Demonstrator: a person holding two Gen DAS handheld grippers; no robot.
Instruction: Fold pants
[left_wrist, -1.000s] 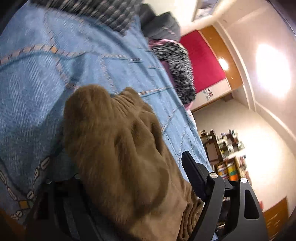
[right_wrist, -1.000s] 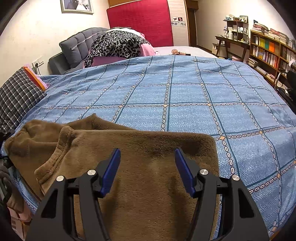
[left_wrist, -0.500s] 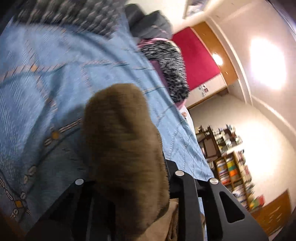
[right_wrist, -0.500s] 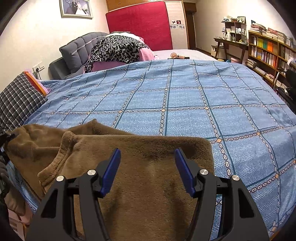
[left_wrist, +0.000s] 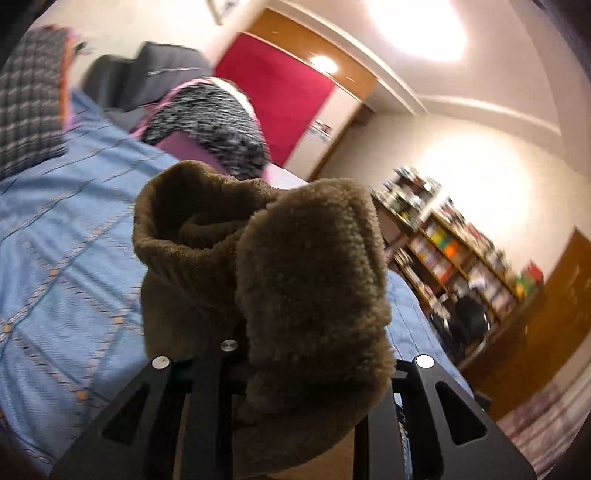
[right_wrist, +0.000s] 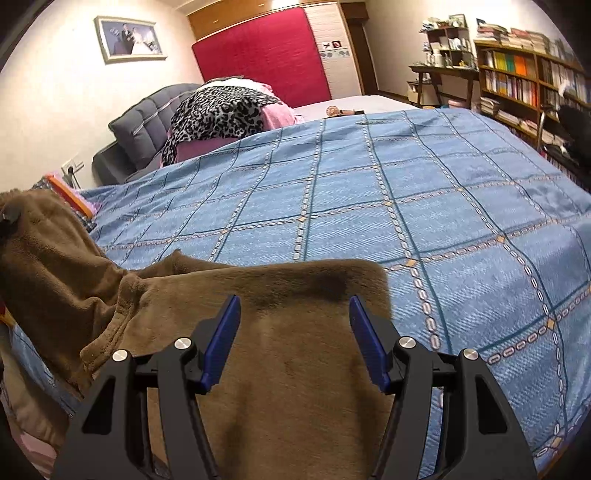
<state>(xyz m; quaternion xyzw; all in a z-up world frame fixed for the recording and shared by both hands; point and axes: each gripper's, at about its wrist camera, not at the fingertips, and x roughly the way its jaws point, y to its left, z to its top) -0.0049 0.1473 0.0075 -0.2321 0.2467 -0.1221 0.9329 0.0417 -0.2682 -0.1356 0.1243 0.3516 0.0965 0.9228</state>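
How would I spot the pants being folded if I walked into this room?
Find the big bed with the blue checked bedspread. At its near edge lie the brown fleece pants, plush and plain. One end is bunched up in the left tongs, while the right tongs hover open above the flat part; nothing else on the bed is brown.

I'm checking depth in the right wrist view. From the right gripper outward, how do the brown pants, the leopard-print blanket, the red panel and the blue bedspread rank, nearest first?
Measured from the right gripper:
1. Brown pants, directly under the open jaws.
2. Blue bedspread, spreading out beyond the pants.
3. Leopard-print blanket, at the far left end of the bed.
4. Red panel, against the back wall.
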